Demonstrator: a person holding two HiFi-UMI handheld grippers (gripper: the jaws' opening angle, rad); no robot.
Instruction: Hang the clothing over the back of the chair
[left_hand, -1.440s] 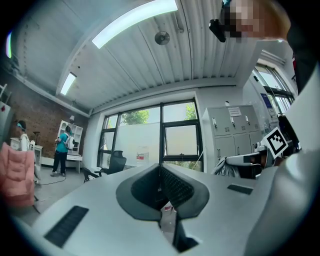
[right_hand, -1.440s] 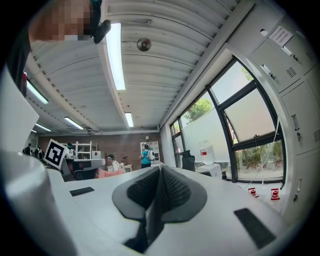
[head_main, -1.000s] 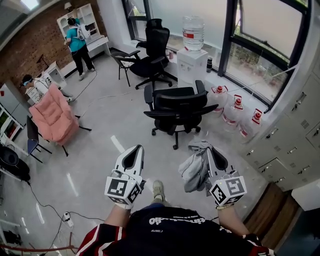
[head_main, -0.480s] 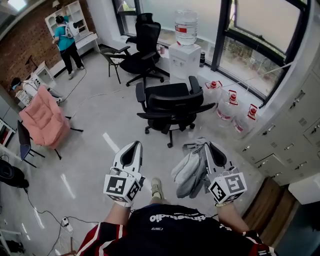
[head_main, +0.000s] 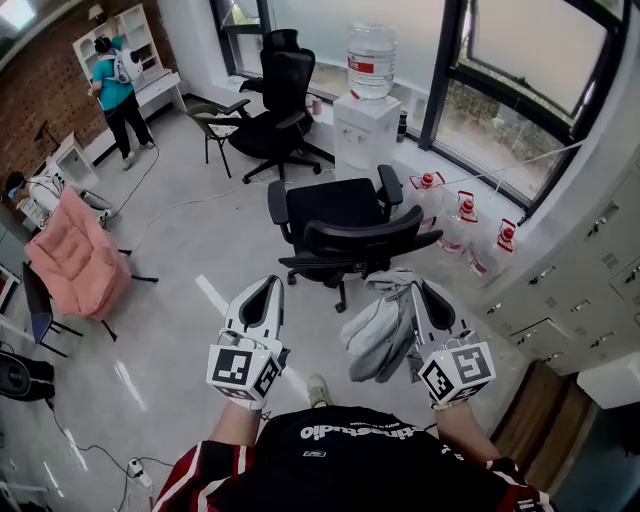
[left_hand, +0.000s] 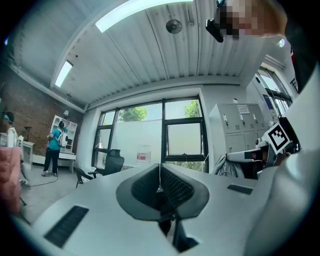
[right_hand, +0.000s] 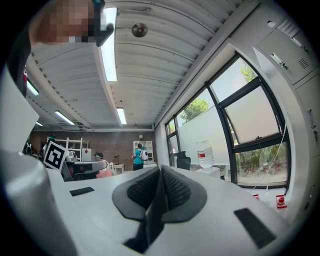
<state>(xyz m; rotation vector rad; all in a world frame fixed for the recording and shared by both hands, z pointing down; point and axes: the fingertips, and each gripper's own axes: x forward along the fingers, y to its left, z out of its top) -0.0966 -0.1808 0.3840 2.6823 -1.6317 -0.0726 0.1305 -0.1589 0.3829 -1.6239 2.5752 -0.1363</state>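
Note:
A black office chair (head_main: 340, 222) stands on the grey floor just ahead in the head view, its curved back (head_main: 372, 238) turned toward me. My right gripper (head_main: 427, 293) is shut on a grey garment (head_main: 377, 328), which hangs in a bundle to its left, near the chair back. In the right gripper view a dark strip of the cloth (right_hand: 154, 212) is pinched between the closed pads of that gripper (right_hand: 161, 172). My left gripper (head_main: 264, 292) is shut and holds nothing, left of the garment; its own view shows the left gripper (left_hand: 160, 169) with pads pressed together.
Behind the chair are a second black chair (head_main: 276, 98), a water dispenser (head_main: 367, 112) and water jugs (head_main: 470, 232) under the window. Lockers (head_main: 590, 275) line the right. A pink armchair (head_main: 72, 262) and a person in teal (head_main: 115, 88) are at far left.
The chair has come closer and lower in the head view. Both grippers and the hanging garment now sit nearer its back. Both grips are unchanged.

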